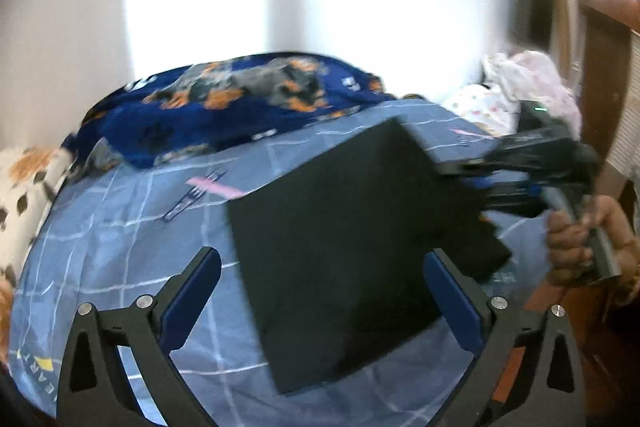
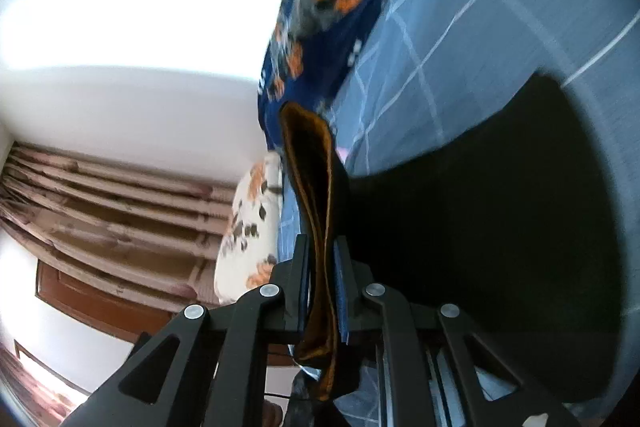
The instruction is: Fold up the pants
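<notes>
The dark pants (image 1: 360, 247) lie folded into a flat, roughly square block on the light blue checked bed sheet (image 1: 132, 227), toward the right side of the bed in the left wrist view.

Left gripper (image 1: 320, 303): the 2 blue-padded jaws stand wide apart above the sheet. The near part of the folded pants shows between them, but neither pad presses on the fabric.

Right gripper (image 2: 322, 287): the jaws are drawn close together and clamped on an edge of the pants (image 2: 316, 227), where a brownish inner lining (image 2: 308, 155) shows along the fold. The pinched edge stands up from the bed; the rest of the dark fabric spreads away on the right of that view. In the left wrist view this gripper (image 1: 452, 167) meets the far right edge of the folded block, and a hand (image 1: 576, 247) grips its handle.

Surroundings: a dark blue blanket with orange and grey dog print (image 1: 240, 95) is bunched along the far side of the bed. A white pillow with orange and brown spots (image 1: 28, 183) sits at the left. A heap of pale laundry (image 1: 520, 87) lies at the far right. Striped curtains (image 2: 100, 199) hang by the wall. Both views are blurred.
</notes>
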{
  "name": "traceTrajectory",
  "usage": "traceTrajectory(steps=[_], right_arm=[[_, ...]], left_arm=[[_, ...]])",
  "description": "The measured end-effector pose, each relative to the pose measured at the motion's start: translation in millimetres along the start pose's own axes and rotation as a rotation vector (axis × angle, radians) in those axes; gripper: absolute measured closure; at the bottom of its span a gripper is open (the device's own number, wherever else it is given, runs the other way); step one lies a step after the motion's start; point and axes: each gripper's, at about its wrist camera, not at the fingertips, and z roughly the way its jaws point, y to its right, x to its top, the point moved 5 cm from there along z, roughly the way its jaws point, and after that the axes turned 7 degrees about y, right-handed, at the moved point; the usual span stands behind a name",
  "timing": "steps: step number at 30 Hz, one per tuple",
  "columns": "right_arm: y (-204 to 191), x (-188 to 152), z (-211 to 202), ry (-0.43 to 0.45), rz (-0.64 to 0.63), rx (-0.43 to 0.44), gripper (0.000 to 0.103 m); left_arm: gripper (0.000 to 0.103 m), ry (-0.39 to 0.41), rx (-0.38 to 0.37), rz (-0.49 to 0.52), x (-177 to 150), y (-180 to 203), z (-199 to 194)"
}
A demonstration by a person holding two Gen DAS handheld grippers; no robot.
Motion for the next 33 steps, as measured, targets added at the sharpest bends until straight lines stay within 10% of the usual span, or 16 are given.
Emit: traceTrajectory(steps=[11, 16, 25, 30, 32, 33], right_arm=[[25.3, 22.3, -48.3, 0.095, -0.012, -0.066, 0.091], [26.1, 23.2, -27.7, 0.055, -0.075, -0.121, 0.040], [38.1, 35.2, 32.5, -0.064, -0.227, -0.325, 0.040], [33.2, 30.1, 50.3, -0.116, -0.241, -0.289, 0.038], [25.2, 23.3, 55.2, -0.143, -0.253, -0.234, 0.051], [24.5, 21.5, 55.6, -0.146, -0.276, -0.252, 0.075]], left_arm=[[0.002, -0.126, 0.046, -0.214, -31.7, -54.7, 23.9], [0.002, -0.163, 0.050, -0.248, -43.1, -61.3, 27.4], [0.002, -0.253, 0.032, -0.304, -65.5, -64.8, 44.0], [0.002, -0.274, 0.029, -0.352, -69.3, -70.9, 50.2], [0.002, -0.277, 0.025, -0.369, -70.6, -72.7, 51.3], [0.002, -0.278, 0.025, -0.375, -71.0, -73.7, 52.1]])
